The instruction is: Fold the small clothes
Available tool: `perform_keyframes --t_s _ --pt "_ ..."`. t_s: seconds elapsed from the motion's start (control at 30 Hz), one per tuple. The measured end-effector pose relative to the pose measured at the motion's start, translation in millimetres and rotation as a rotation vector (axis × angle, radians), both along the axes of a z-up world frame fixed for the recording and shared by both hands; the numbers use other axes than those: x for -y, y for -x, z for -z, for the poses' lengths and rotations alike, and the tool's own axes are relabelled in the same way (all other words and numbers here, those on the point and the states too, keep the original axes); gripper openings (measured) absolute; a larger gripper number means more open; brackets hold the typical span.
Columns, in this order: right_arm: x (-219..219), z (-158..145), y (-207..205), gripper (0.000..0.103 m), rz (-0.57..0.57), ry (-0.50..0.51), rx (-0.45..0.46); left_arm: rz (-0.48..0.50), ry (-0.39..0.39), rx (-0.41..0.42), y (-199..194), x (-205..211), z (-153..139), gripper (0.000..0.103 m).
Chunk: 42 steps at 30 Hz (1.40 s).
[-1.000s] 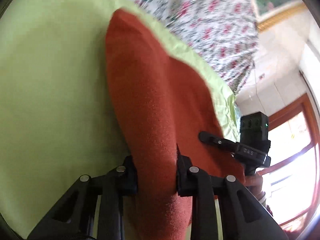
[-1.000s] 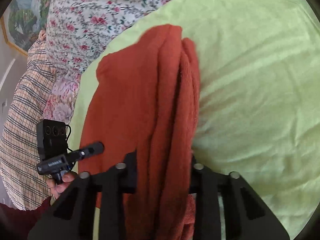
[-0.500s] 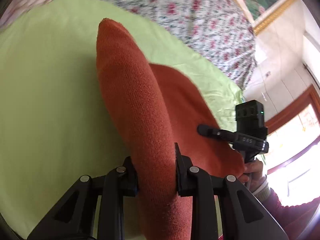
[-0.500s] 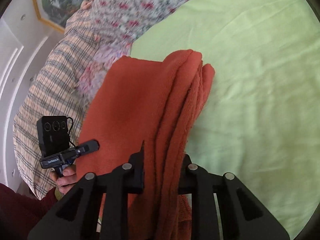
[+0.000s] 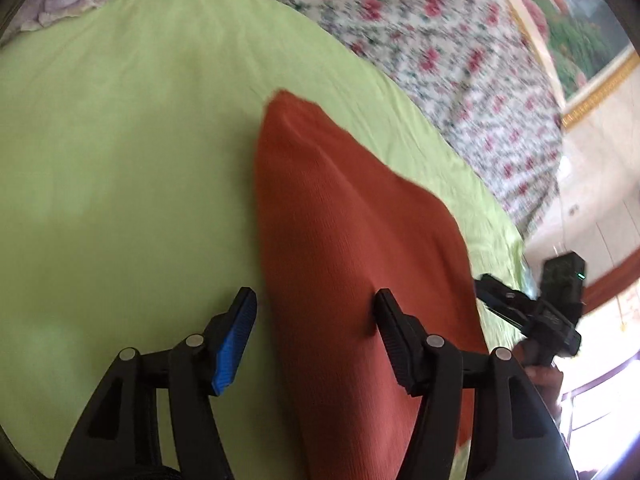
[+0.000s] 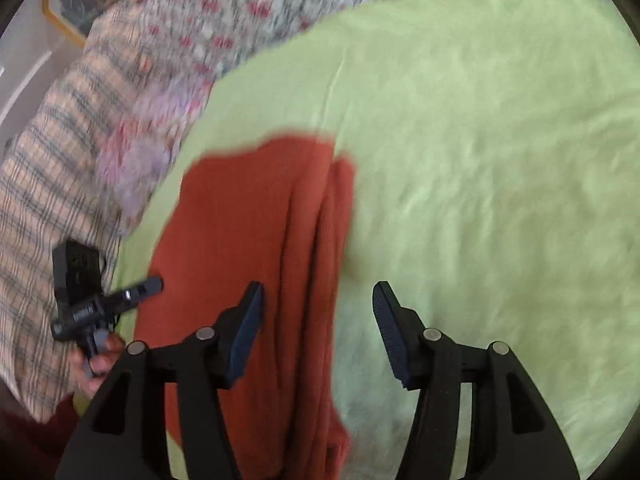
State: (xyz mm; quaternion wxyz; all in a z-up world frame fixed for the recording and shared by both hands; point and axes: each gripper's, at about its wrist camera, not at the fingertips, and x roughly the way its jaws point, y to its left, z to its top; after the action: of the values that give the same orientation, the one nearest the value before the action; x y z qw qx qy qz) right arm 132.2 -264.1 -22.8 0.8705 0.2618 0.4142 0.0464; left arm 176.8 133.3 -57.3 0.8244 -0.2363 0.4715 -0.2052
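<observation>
Orange cloth [image 5: 352,264] lies folded on the green sheet [image 5: 120,184]. Left hand-held gripper [image 5: 316,312] and right hand-held gripper [image 6: 318,304] both spread wide, straddling opposite cloth edges — judged: released so the fold rests flat.

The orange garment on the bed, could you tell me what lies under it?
The orange garment lies on the light green sheet, which shows all around it. Anything directly beneath is covered.
</observation>
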Motion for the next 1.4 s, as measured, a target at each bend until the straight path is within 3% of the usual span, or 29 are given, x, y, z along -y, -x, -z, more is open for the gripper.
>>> perform_keyframes --t_s 0.1,0.17,0.23,0.27,0.33,0.4,0.43,0.53,0.6,0.7,0.83,1.0,1.1,1.17,1.23,1.3,1.4 --pt "-4 -6 -24 0.057 0.007 -0.001 0.033 -0.052 -0.012 -0.01 -21 -3 2 0.062" --pt "-10 -1 -41 0.05 0.002 0.002 0.011 -0.077 -0.024 -0.014 -37 1 4 0.062" --pt "-13 5 -59 0.01 0.006 -0.009 -0.009 -0.08 -0.053 -0.017 -55 10 4 0.057" --pt "-14 1 -63 0.01 0.007 -0.012 0.004 -0.077 -0.067 -0.008 -63 13 2 0.043" --pt "-21 -16 -59 0.01 -0.025 -0.013 0.083 -0.069 -0.082 0.013 -75 17 1 0.026" --pt "-27 -29 -49 0.009 -0.058 0.0 0.161 -0.081 -0.093 0.032 -85 16 0 0.02" --pt "-27 -26 -48 0.009 -0.054 0.017 0.151 -0.09 -0.1 0.04 -90 14 0 0.016" --pt "-13 6 -59 0.009 -0.002 0.045 0.016 -0.111 -0.128 0.062 -104 11 -3 0.016" --pt "-5 19 -58 0.009 0.007 -0.009 -0.001 -0.106 -0.158 0.079 -110 11 -9 0.016" --pt "-1 15 -53 0.013 0.019 -0.05 0.005 -0.106 -0.211 0.105 -110 8 -21 0.015" --pt "-4 -1 -39 0.014 0.028 -0.03 0.012 -0.081 -0.211 0.139 -77 5 -42 0.014" --pt "-20 -15 5 0.014 0.025 -0.051 0.03 0.029 -0.239 0.179 5 13 -49 0.02" --pt "-31 -17 35 0.014 0.026 -0.063 0.025 0.081 -0.262 0.183 61 14 -46 0.03" --pt "-38 -16 54 0.016 0.024 -0.065 0.013 0.122 -0.252 0.179 99 13 -42 0.044" --pt "-47 -14 76 0.027 0.013 -0.064 -0.002 0.146 -0.265 0.177 126 14 -38 0.052" --pt "-50 -8 90 0.035 0.006 -0.051 -0.007 0.174 -0.288 0.173 151 18 -33 0.053" --pt "-56 2 102 0.035 -0.003 -0.009 -0.026 0.206 -0.308 0.164 175 28 -23 0.054"
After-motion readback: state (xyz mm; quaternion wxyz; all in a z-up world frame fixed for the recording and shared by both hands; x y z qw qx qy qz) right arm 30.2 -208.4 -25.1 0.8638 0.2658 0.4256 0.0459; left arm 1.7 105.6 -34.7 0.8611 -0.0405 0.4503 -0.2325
